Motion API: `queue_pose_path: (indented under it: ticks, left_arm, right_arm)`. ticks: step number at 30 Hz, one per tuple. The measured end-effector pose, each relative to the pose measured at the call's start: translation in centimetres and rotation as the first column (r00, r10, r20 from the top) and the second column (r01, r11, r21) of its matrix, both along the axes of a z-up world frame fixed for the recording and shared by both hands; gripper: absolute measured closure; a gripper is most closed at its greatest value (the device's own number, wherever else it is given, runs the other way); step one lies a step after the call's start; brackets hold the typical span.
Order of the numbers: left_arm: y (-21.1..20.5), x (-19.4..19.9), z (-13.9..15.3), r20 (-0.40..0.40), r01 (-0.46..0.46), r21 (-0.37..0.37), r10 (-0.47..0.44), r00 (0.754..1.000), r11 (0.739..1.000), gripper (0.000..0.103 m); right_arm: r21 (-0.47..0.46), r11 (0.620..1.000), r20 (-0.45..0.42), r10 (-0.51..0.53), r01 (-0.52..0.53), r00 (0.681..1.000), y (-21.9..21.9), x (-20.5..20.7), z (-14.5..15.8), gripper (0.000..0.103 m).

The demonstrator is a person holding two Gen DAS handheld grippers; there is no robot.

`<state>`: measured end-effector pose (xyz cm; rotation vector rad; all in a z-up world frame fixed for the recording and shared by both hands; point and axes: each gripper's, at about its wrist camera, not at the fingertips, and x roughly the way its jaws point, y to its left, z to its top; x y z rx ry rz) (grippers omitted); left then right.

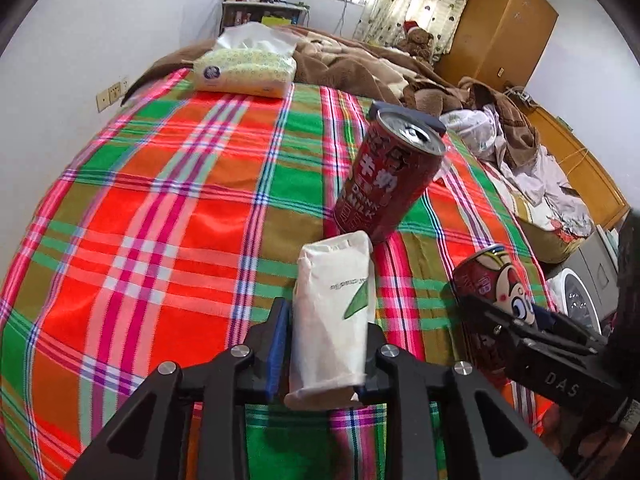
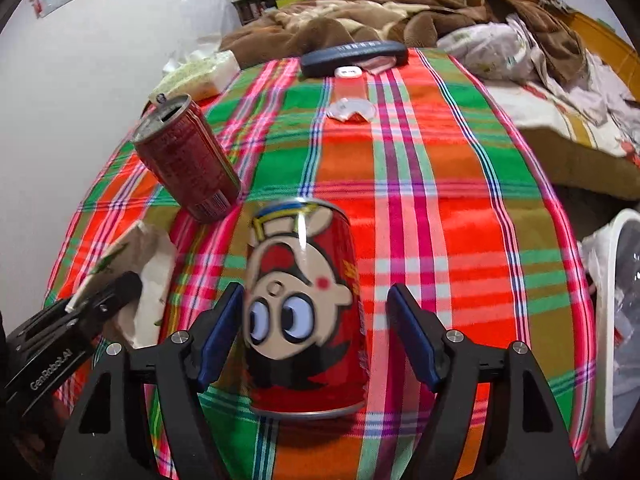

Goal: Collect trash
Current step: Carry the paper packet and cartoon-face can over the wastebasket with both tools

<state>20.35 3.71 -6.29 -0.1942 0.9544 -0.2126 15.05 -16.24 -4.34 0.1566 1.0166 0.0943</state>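
A white paper packet (image 1: pixel 332 300) with a green leaf print stands upright between the jaws of my left gripper (image 1: pixel 326 320), which is shut on it. A red can with a cartoon face (image 2: pixel 304 312) stands upside down on the plaid cloth (image 2: pixel 460 220) between the jaws of my right gripper (image 2: pixel 316 292). That gripper is open: the left pad (image 2: pixel 224 320) is at the can's side and the right pad stands clear of it. A second red milk can (image 1: pixel 388 184), its top opened, stands just beyond the packet.
A tissue pack (image 1: pixel 244 68) lies at the far left of the cloth. A dark remote (image 2: pixel 352 56) and a torn white wrapper (image 2: pixel 350 110) lie further back. Brown blankets (image 1: pixel 360 64) are heaped behind. A white bin with a plastic liner (image 2: pixel 616 320) stands off the bed's right edge.
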Motion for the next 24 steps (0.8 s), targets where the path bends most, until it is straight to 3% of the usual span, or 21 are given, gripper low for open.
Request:
queue_pose_path:
  ticks: [3, 7, 13, 24]
  left_arm:
    - [-0.3, 0.0, -0.1, 0.002, 0.003, -0.002, -0.003, 1.000, 1.000, 0.075]
    - [-0.9, 0.1, -0.1, 0.002, 0.016, 0.026, -0.016, 1.000, 1.000, 0.075]
    - [-1.8, -0.6, 0.5, 0.027, 0.025, 0.063, -0.027, 0.999, 0.998, 0.080]
    - [-4.0, -3.1, 2.9, 0.092, 0.059, 0.057, -0.064, 0.994, 0.997, 0.082]
  right_arm:
    - [-0.039, 0.999, 0.011, 0.006, -0.006, 1.000, 0.1, 0.0, 0.3, 0.028]
    - [-0.032, 0.999, 0.018, 0.013, -0.012, 1.000, 0.0, -0.2, 0.2, 0.049]
    - [-0.033, 0.999, 0.045, 0.012, -0.011, 0.999, -0.4, -0.9, 0.5, 0.049]
    - [0.001, 1.000, 0.119, -0.005, 0.004, 0.993, -2.2, -2.7, 2.6, 0.049]
